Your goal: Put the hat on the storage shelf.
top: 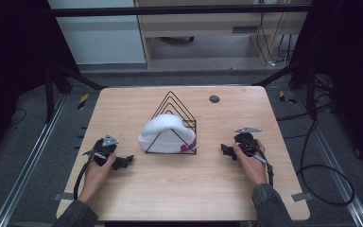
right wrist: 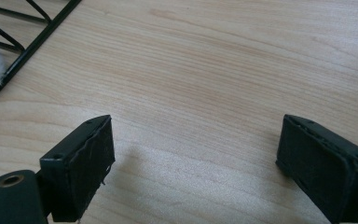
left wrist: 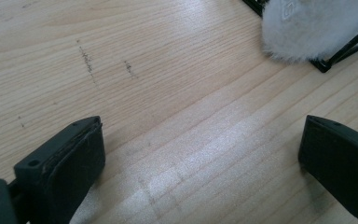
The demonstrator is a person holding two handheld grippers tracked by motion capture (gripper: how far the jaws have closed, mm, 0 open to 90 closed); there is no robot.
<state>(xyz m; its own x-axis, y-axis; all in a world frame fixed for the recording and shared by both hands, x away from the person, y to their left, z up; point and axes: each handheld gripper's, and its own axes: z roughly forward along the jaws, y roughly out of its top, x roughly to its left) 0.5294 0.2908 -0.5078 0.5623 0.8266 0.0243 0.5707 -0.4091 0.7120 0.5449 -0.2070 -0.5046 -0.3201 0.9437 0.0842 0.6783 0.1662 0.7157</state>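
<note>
Altogether we count one white fleecy hat (top: 166, 134), one black wire rack (top: 174, 124) and two grippers on one pale wooden surface (top: 184, 189). We hold the left gripper (top: 125, 162) near the left edge and the right gripper (top: 223, 149) near the right edge, each low over the bare wood. Both have their fingers spread wide apart and hold nothing; in each gripper view the black, blocky fingers (left wrist: 74, 158) (right wrist: 81, 163) frame only wood grain. The hat, soft and rounded with a pink mark at its lower right, sits in the rack at the middle of the surface, between the two grippers and apart from both. The rack is thin rod bent into nested triangles. One small dark round disc (top: 214, 99) lies near the far edge.
</note>
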